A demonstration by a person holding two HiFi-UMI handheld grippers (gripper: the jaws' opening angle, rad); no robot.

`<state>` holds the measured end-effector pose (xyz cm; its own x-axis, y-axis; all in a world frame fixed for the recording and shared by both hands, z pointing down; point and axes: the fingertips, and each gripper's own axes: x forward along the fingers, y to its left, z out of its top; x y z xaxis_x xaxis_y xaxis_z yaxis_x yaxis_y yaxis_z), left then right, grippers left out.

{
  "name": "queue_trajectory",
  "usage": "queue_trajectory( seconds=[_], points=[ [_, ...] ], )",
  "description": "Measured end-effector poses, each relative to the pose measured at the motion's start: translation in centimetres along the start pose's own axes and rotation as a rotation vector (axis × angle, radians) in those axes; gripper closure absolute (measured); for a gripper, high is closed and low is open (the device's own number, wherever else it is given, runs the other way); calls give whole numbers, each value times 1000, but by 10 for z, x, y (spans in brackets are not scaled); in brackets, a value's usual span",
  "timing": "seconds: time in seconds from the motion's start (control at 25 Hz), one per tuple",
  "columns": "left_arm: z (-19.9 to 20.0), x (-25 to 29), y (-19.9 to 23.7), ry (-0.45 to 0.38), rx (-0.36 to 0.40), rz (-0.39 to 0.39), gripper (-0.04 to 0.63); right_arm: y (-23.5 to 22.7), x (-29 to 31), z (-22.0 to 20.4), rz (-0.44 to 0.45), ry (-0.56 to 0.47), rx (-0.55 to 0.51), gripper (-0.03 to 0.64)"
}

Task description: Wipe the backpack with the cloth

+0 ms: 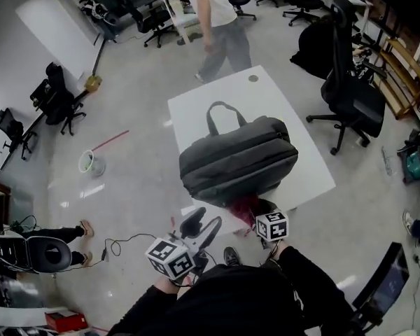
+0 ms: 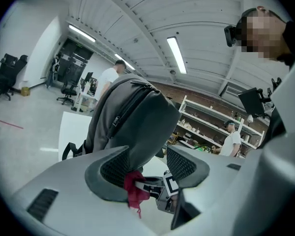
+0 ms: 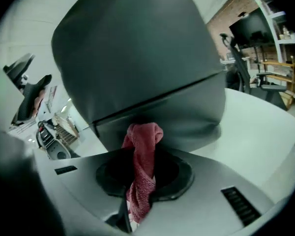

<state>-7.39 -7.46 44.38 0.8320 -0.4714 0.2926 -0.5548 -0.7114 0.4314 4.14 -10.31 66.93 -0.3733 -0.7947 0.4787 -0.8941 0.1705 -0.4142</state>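
A grey backpack (image 1: 238,159) lies on a white table (image 1: 196,114), its handle at the far end. My right gripper (image 1: 260,217) is shut on a red cloth (image 1: 243,207) at the bag's near end. In the right gripper view the cloth (image 3: 142,166) hangs from the closed jaws of that gripper (image 3: 143,156), bunched against the backpack (image 3: 137,58). My left gripper (image 1: 199,224) stands open just left of it, off the table's near edge. In the left gripper view the left gripper (image 2: 147,156) has nothing pinched; past it show the backpack (image 2: 137,117) and the cloth (image 2: 134,187).
A person (image 1: 220,26) walks by the table's far end. A black office chair (image 1: 350,82) stands at the right. On the floor at the left are a small bucket (image 1: 91,163) and a red stick (image 1: 110,141). Cables (image 1: 119,243) trail near my feet.
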Motion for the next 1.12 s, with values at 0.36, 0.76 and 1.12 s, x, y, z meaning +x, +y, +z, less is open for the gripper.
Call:
queue_trajectory(
  seconds=[0.36, 0.76, 1.12],
  points=[
    [-8, 11, -18, 30, 12, -21, 345, -173, -81, 56, -358, -225, 307, 551],
    [-14, 0, -8, 31, -17, 24, 345, -87, -20, 17, -162, -118, 326, 551],
    [-20, -5, 1, 25, -56, 45, 345, 83, 28, -4, 207, 53, -3, 551]
  ],
)
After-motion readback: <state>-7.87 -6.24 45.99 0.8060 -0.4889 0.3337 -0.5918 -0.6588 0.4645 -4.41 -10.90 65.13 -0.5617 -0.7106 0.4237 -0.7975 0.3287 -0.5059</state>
